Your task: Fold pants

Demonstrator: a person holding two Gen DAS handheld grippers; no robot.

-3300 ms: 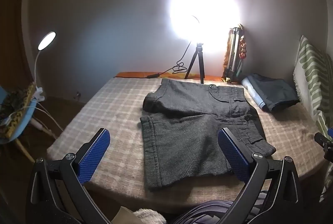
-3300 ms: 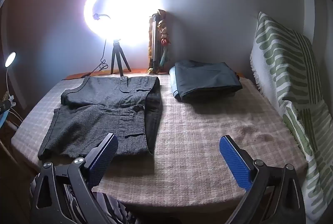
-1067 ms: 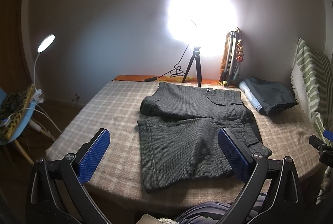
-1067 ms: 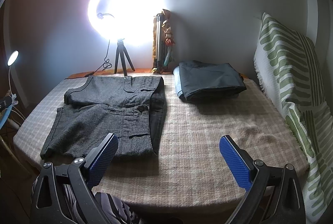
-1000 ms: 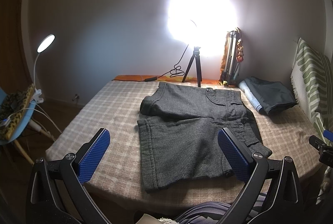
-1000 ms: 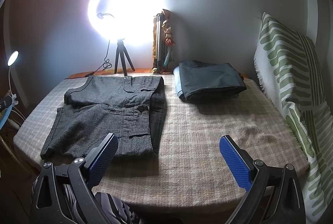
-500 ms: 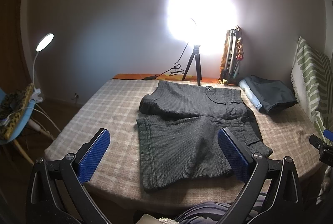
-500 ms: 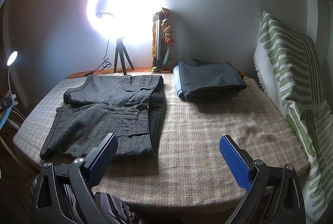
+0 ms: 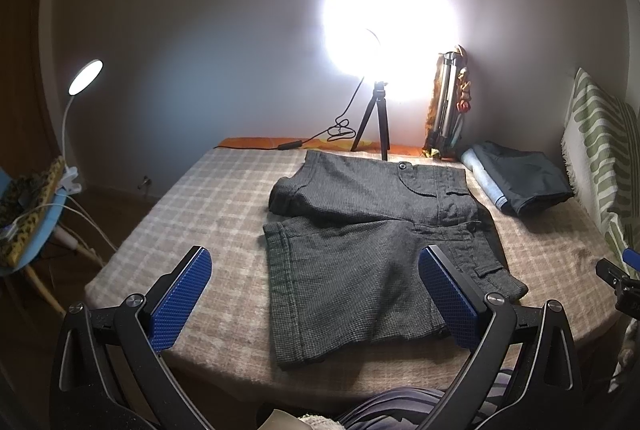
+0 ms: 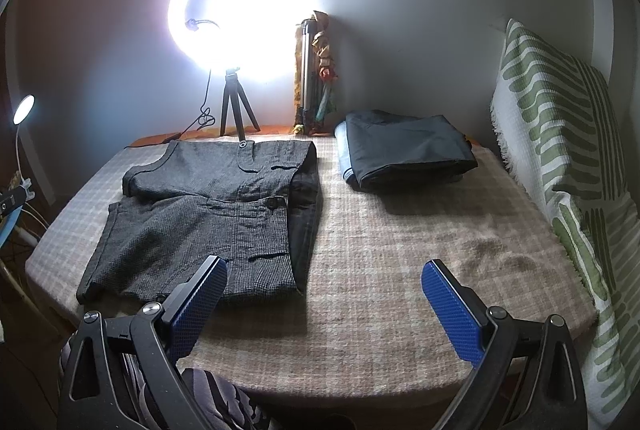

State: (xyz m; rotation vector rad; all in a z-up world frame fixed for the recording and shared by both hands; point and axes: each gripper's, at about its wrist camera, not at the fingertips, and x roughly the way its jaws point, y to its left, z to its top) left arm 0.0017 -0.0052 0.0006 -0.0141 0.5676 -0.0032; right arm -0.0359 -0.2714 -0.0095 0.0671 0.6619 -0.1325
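Observation:
Dark grey checked shorts [image 9: 372, 242] lie spread flat on the plaid blanket [image 9: 208, 198], waistband to the right, legs to the left. They also show in the right wrist view [image 10: 208, 214]. My left gripper [image 9: 316, 290] is open and empty, held above the near edge of the bed in front of the shorts. My right gripper [image 10: 324, 294] is open and empty, held over the bare blanket [image 10: 420, 238] right of the shorts. Neither gripper touches the cloth.
A folded dark garment pile [image 10: 404, 150] lies at the back right. A green-patterned pillow [image 10: 560, 150] stands along the right edge. A ring light on a tripod [image 10: 236, 110] and a folded stand [image 10: 312, 78] stand at the wall. A desk lamp [image 9: 80, 86] and chair [image 9: 28, 214] are left of the bed.
Both grippers have stayed open and nearly still; the views shifted only slightly. The shorts have not moved.

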